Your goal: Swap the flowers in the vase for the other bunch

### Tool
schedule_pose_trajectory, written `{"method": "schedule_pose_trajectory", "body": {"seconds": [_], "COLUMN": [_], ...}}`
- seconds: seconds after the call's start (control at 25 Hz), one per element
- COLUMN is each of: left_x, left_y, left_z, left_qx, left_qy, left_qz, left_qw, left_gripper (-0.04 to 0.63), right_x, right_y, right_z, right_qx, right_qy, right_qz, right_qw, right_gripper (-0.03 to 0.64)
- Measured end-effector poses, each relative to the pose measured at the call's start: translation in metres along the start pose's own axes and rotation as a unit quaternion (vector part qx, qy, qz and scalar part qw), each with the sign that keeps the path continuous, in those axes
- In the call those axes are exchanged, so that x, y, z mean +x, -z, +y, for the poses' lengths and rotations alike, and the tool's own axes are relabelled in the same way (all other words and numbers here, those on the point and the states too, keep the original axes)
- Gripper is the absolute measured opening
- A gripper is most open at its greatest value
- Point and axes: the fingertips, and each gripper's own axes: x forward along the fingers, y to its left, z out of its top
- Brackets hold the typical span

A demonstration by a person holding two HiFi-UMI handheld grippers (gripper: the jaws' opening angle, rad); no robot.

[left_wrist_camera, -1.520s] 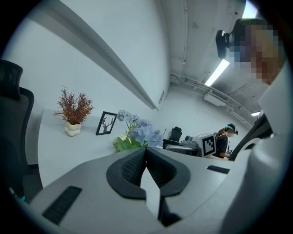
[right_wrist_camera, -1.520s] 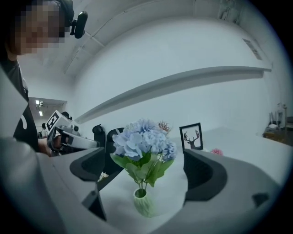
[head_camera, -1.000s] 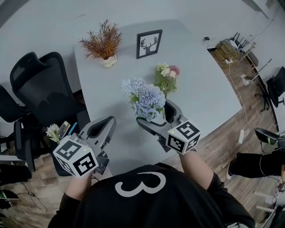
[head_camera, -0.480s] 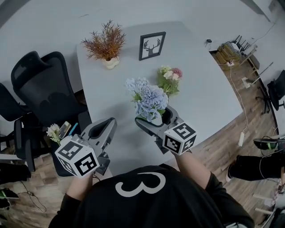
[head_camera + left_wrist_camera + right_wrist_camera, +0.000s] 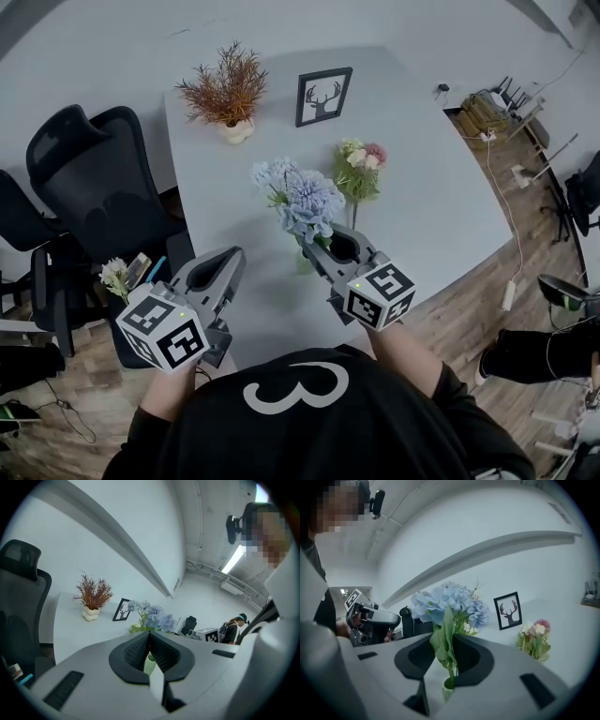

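Since the earlier head view, right gripper (image 5: 311, 242) has narrowed round the blue hydrangea bunch (image 5: 300, 199), which now leans left. Left gripper view: left gripper (image 5: 149, 634) clenched, empty. Right gripper view: jaws closing, grasping the stems; bunch seated in pale green vase (image 5: 448, 689).

Light is flat, cool, on the dim side; colours washed out. Ceiling strip lamp (image 5: 233, 559) blows out a bit in left gripper view. Bench (image 5: 422, 216) shadows soft, faint. All views fisheye: black vignette corners, bowed lines. Right gripper view: blue flowers (image 5: 445, 603) near lens slightly soft.
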Motion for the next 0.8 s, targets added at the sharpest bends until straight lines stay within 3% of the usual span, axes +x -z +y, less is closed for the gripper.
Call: {"method": "schedule_pose_trajectory", "body": {"seconds": [0.52,0.8], "left_x": [-0.006,-0.016], "left_y": [0.007,0.001], "left_z": [-0.015,-0.027], "left_qx": [0.001,0.011], "left_qy": [-0.001,-0.007], "left_qz": [0.005,-0.007], "left_qw": [1.0,0.9999], "left_gripper": [0.009,0.009], "right_x": [-0.022,-0.031], "right_y": [0.002,-0.014], "right_z": [0.005,0.01], "right_qx": [0.009,-0.004], "right_qy": [-0.006,-0.009], "right_qz": [-0.013,-0.044], "right_qw": [1.0,0.999], "right_gripper": [0.072,0.067]}}
